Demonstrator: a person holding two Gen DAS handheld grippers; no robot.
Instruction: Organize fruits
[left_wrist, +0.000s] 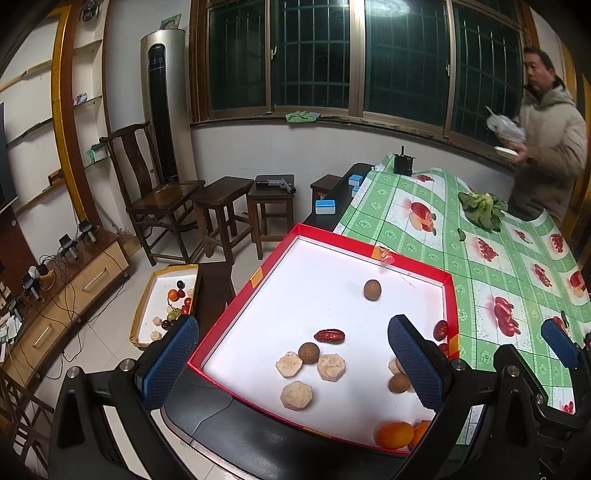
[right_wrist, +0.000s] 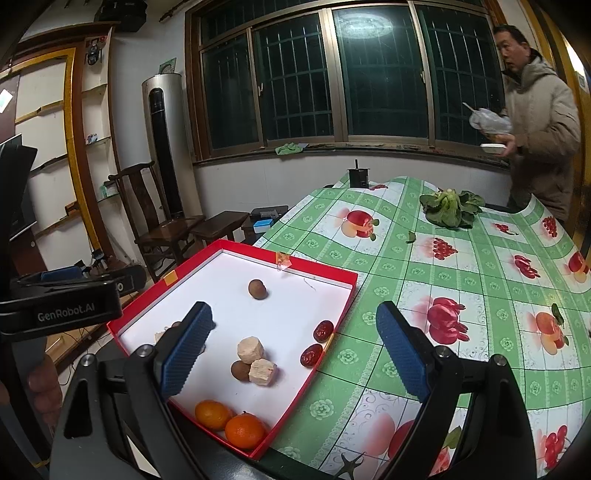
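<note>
Red cardboard walls frame the shallow white-floored box (left_wrist: 448, 295) at the table's near corner in the left wrist view. Inside lie a wrinkled dark-red date (left_wrist: 329, 336), round brown longans (left_wrist: 372, 290), pale peeled chunks (left_wrist: 296, 395) and glossy oranges (left_wrist: 394, 435). The left gripper (left_wrist: 291, 363) hangs over them, jaws spread, empty.

In the right wrist view, the right gripper (right_wrist: 295, 349) straddles the box's right wall (right_wrist: 314, 369), jaws wide, gripping nothing; two dates (right_wrist: 323, 331) rest against that wall.
</note>
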